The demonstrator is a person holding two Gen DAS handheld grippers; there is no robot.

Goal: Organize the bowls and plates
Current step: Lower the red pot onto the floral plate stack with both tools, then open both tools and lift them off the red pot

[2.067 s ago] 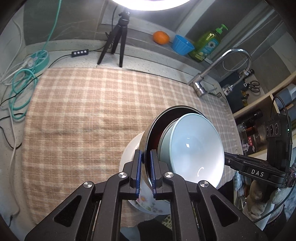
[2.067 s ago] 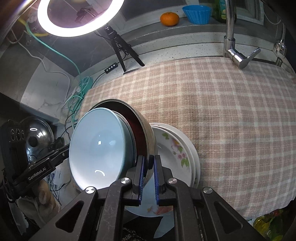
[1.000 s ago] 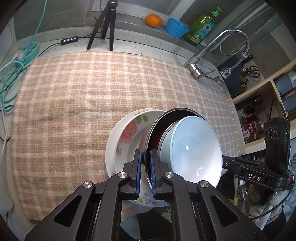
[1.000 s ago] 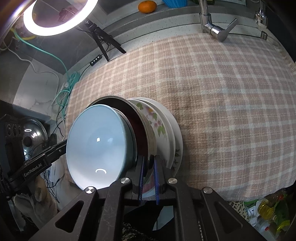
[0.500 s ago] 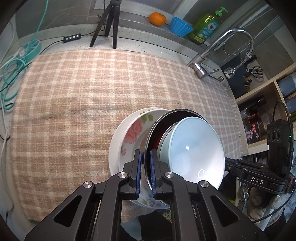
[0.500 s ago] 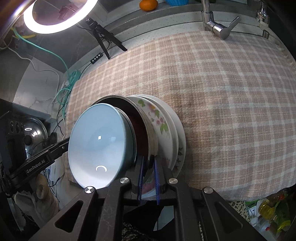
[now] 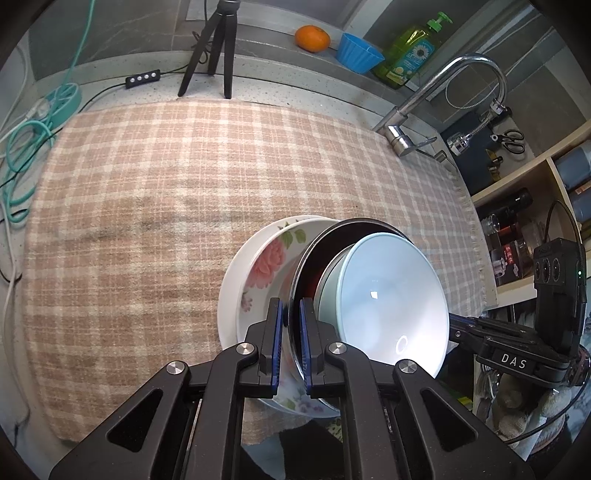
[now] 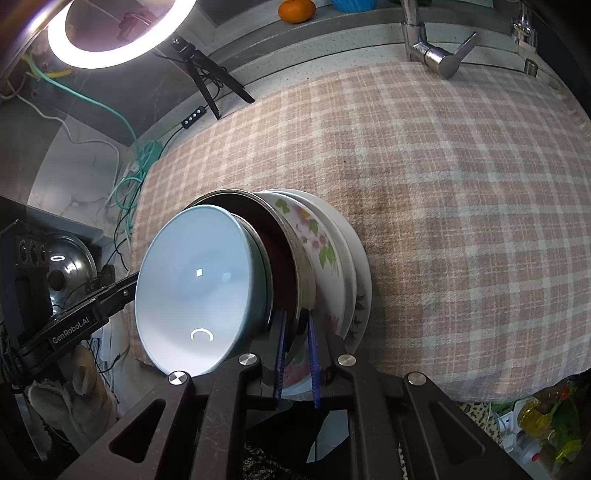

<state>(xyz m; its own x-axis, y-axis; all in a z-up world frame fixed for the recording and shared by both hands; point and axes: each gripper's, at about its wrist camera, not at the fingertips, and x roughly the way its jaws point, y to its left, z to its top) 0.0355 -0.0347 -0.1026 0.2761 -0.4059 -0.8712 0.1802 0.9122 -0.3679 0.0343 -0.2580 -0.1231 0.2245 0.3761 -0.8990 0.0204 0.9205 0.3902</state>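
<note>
A metal bowl [image 7: 317, 258] [image 8: 282, 254] with a dark inside holds a pale blue bowl [image 7: 388, 302] [image 8: 192, 288] nested in it. My left gripper [image 7: 290, 306] is shut on the metal bowl's rim on one side. My right gripper [image 8: 297, 319] is shut on the rim opposite. Both bowls tilt over a stack of floral plates [image 7: 262, 273] [image 8: 319, 240] on the checked cloth, close against the top plate. I cannot tell whether they rest on it. A plain white plate [image 7: 229, 295] is at the bottom of the stack.
The checked cloth [image 7: 147, 184] covers the counter. A faucet [image 7: 443, 92], tripod [image 7: 214, 48], orange [image 7: 312, 37], blue cup [image 7: 358, 55] and green soap bottle [image 7: 410, 51] line the back. Teal cable [image 7: 22, 155] lies at the left, and shelves [image 7: 517, 221] stand at the right. A ring light [image 8: 122, 33] glows above.
Since two seconds ago the held bowls have come closer to the plate stack, and more of the plates shows beside them. Over the last half second hardly anything moves.
</note>
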